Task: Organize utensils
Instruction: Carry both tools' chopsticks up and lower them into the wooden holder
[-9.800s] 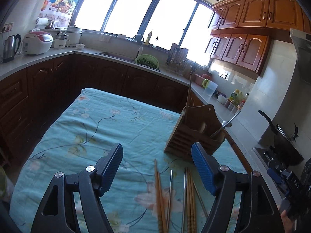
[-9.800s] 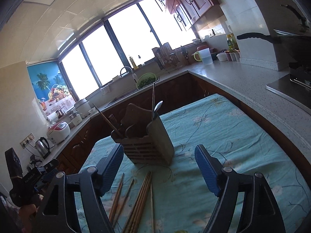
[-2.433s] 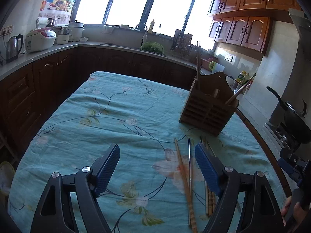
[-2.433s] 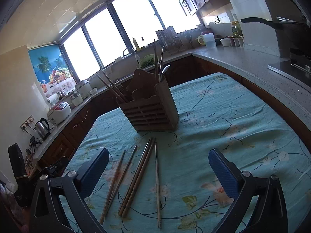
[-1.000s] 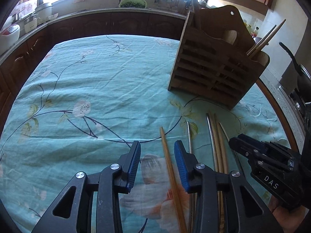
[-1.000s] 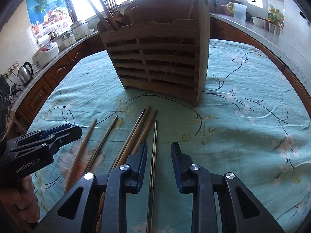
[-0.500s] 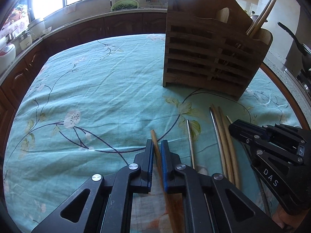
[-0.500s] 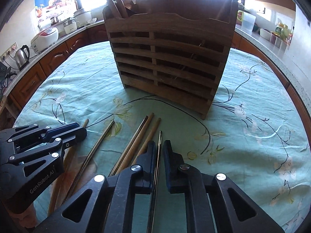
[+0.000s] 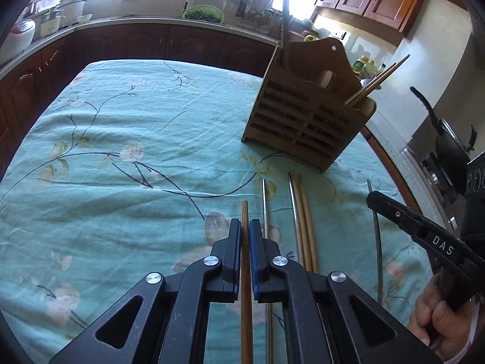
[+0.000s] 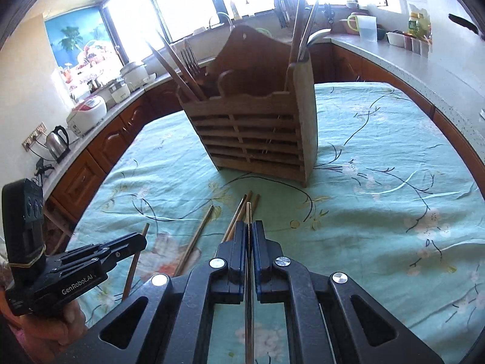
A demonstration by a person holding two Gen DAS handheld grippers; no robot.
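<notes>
My left gripper (image 9: 245, 224) is shut on a brown wooden chopstick (image 9: 244, 212), whose tip juts out past the pads. My right gripper (image 10: 249, 226) is shut on a thin metal chopstick (image 10: 248, 212). Both sticks are held a little above the teal flowered tablecloth (image 9: 136, 127). The wooden slatted utensil holder (image 9: 306, 121) stands ahead with chopsticks, forks and a spoon in it. The holder (image 10: 257, 133) is straight ahead in the right wrist view. On the cloth lie a metal chopstick (image 9: 265, 200) and a metal and a wooden one side by side (image 9: 301, 212).
Each view shows the other gripper: the right gripper (image 9: 376, 198) at the right edge and the left gripper (image 10: 138, 238) at the lower left, each in a person's hand. Dark wooden counters ring the table. A pan (image 9: 448, 145) sits on the stove. A kettle (image 10: 57, 142) stands far left.
Both grippers shut on their chopsticks, the left on the wooden one and the right on the metal one. They then rose and drew back from the holder with the sticks.
</notes>
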